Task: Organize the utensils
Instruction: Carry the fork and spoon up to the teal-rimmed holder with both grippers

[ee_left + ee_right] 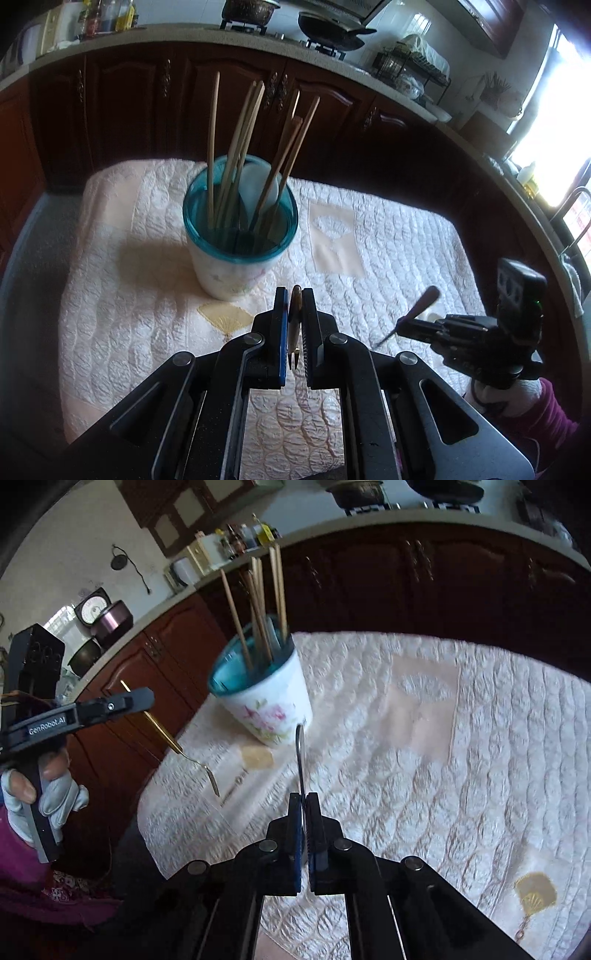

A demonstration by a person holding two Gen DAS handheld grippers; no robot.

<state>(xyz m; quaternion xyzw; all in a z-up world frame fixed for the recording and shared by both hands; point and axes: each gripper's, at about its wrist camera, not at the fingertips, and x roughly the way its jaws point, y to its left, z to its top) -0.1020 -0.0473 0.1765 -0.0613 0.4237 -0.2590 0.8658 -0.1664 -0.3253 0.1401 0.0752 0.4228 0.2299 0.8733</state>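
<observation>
A white floral cup with a teal rim (236, 236) stands on the quilted cloth and holds several wooden chopsticks (236, 147) and a white spoon. It also shows in the right wrist view (269, 698). My left gripper (294, 295) is shut on a gold-handled utensil (295, 317), just in front of the cup. In the right wrist view that utensil (173, 744) slants down from the left gripper (142, 698). My right gripper (303, 801) is shut on a thin dark-handled utensil (301, 760) pointing toward the cup. It shows at the right of the left wrist view (402, 326).
The white quilted cloth (388, 240) covers the table. Dark wooden cabinets (332, 122) and a counter with pots, bottles and a dish rack run behind it. A window is at the far right.
</observation>
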